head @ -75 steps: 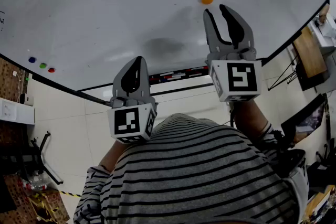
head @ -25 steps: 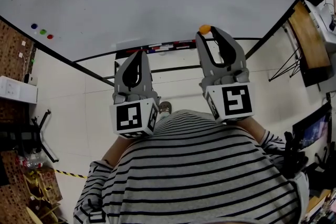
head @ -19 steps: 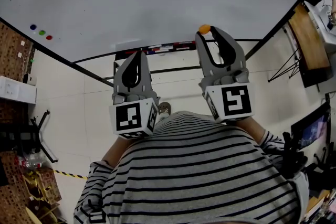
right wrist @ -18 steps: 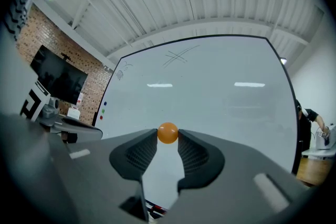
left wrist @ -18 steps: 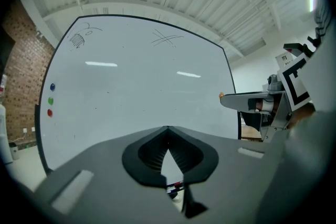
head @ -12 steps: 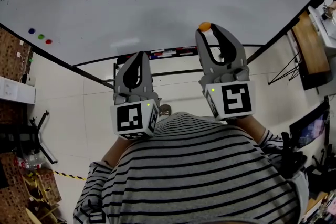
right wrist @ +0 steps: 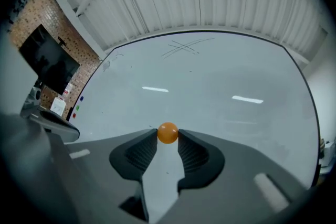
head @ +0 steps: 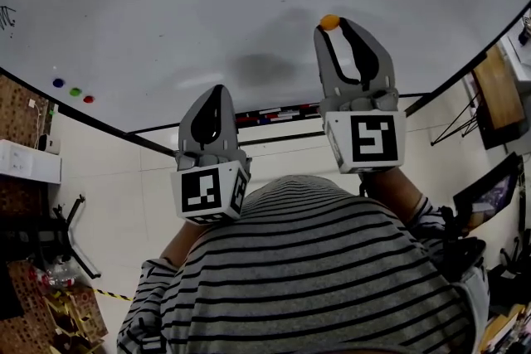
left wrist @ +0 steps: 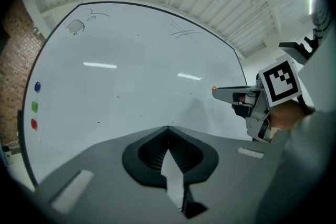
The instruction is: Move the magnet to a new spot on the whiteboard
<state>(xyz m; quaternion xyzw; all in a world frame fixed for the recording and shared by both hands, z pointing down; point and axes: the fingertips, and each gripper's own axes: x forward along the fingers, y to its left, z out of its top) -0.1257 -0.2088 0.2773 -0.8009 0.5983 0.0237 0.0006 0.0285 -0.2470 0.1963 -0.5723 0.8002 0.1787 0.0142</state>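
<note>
Gripping orange magnet (right wrist: 167, 132) at their tips, fingers (right wrist: 137, 152) of right gripper (right wrist: 168, 139); left gripper (left wrist: 168, 130) fingers together.

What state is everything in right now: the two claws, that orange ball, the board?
Right claw: shut on the ball.
Orange magnet: pinched at that claw's tips; whether it touches the board is unclear.
Left claw: shut, empty.
Whiteboard: mostly blank, faint scribbles.
Three coloured dots: stuck near its left edge.

The whiteboard (head: 166, 4) lies wide open, with only three coloured dots (head: 75, 92) near its left edge.
</note>
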